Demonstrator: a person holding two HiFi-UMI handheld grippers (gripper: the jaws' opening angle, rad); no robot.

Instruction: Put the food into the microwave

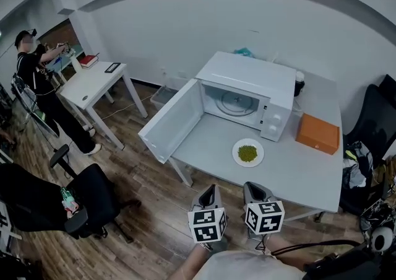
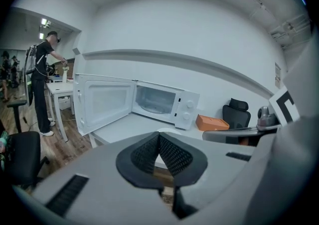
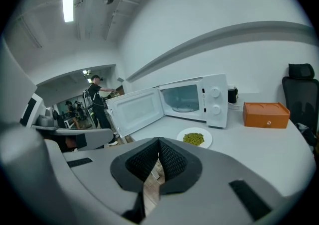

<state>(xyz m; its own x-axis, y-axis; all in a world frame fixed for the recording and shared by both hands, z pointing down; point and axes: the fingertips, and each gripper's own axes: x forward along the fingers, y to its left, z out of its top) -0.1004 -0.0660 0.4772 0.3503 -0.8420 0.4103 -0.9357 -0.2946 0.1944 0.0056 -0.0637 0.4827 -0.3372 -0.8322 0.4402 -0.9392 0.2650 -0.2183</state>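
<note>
- I hold both tools low at the near edge of the pale grey surface [image 1: 309,176], and neither is over the food yet. I judge the task is at its very start, the approach before the pick-up.
- The left tool [image 2: 159,138] has its black ribbed pads pressed together at the tips, with nothing between them.
- The right tool [image 3: 159,143] is the same, its pads closed on each other and empty.
- The food is a small heap of green pea-like grains [image 1: 247,152] on a round white plate [image 1: 248,164]. The plate rests on the surface just in front of the boxy white microwave [image 1: 253,77], below its control-panel end and well apart from both tools.
- The microwave's white door [image 1: 170,125] stands swung wide to the left. The cavity with its round glass turntable [image 1: 235,104] looks bare, so I see nothing blocking the way in.
- A flat orange box [image 1: 317,134] lies to the right of the microwave, clear of the path I would take.
- Next, as I judge it, one tool must spread its jaws, reach forward and pinch the plate's rim; the right tool lines up better with it.
- The plate is shallow and sits flat, so the lower jaw needs a low, slanted approach to get under the rim.
- The grains are loose, so I would keep the plate level while carrying it left and in onto the turntable.
</note>
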